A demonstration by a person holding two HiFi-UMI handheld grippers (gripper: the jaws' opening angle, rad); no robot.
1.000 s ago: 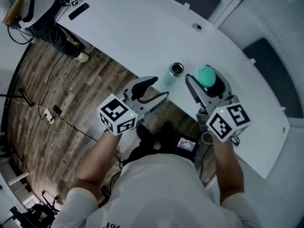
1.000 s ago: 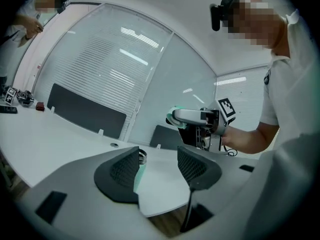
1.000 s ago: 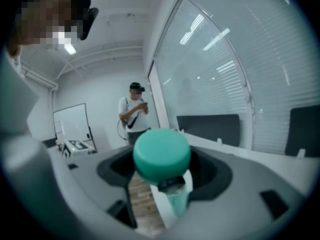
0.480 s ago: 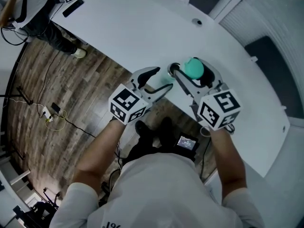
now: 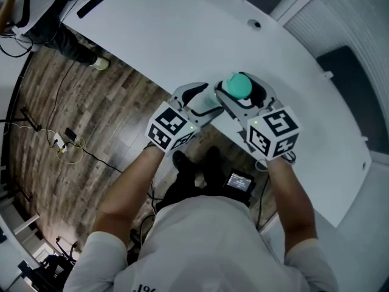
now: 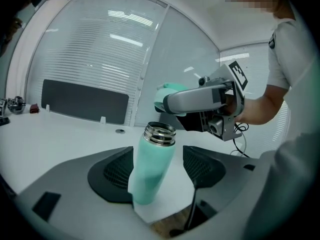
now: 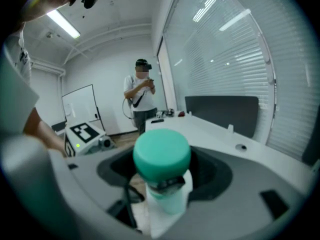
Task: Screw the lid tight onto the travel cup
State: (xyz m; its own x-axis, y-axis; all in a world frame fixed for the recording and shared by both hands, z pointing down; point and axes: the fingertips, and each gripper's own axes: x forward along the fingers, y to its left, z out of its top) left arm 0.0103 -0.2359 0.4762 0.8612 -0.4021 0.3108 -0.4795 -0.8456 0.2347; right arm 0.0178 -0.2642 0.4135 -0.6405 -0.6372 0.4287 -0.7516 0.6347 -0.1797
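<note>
- Travel cup, mint-green cylindrical body with a bare steel threaded mouth (image 6: 150,174): stands upright at the near edge of the table, lidless, between the jaws of the left gripper.
- Lid, teal rounded plastic screw cap (image 7: 161,151): held in the air just above the cup's open mouth. The left gripper view shows a clear gap between cap and steel rim, so the two are not touching.
- Left gripper, grey two-jaw hand tool with a marker cube (image 5: 200,102): jaws wide and opening. The cup stands in the gap nearer the left pad, and neither pad visibly presses on it.
- Right gripper, matching grey tool with a marker cube (image 5: 238,89): jaws closed narrow on the teal lid, one dark pad on either side of it, carrying it over the cup.
- Table, long white curved top (image 5: 182,35): bears the cup at its front edge. A small round grommet (image 5: 254,24) sits well beyond the cup, and a flat black oblong object (image 5: 91,6) lies at the far left end.
- Floor, brown wood-look planks (image 5: 67,102): loose cables lie on it at the left.
- Person in a white top (image 7: 140,96): stands far off in the right gripper view, beside a whiteboard (image 7: 80,109).
</note>
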